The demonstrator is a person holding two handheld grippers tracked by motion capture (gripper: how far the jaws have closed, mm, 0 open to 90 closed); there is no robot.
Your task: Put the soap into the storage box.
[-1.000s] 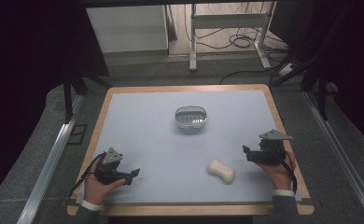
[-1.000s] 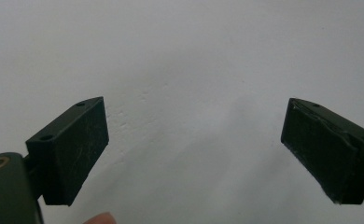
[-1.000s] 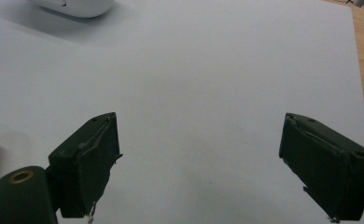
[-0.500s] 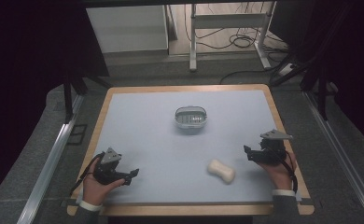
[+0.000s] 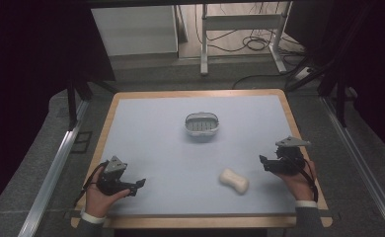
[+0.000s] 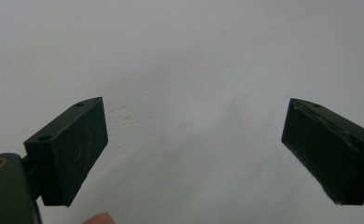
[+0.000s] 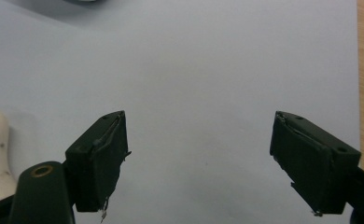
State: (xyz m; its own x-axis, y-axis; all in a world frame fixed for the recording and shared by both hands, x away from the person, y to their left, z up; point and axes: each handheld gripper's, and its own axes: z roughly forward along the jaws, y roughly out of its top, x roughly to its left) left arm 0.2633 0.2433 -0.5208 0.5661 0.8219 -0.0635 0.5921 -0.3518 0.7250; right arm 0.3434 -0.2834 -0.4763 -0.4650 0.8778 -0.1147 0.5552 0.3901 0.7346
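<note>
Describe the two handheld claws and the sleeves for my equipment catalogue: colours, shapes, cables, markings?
Both claws, left claw and right claw, are black, each topped by a grey three-cornered plate with a black cable trailing back. Their jaws are blocky black pads, scuffed, with small screw holes; a brass-coloured ring sits near each base. Dark grey sleeves with white cuffs cover the wrists.

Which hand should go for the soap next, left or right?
Probably the right. The right gripper sits nearer the soap, jaws open and empty, having just been closing slightly. The left gripper is farther off.
</note>
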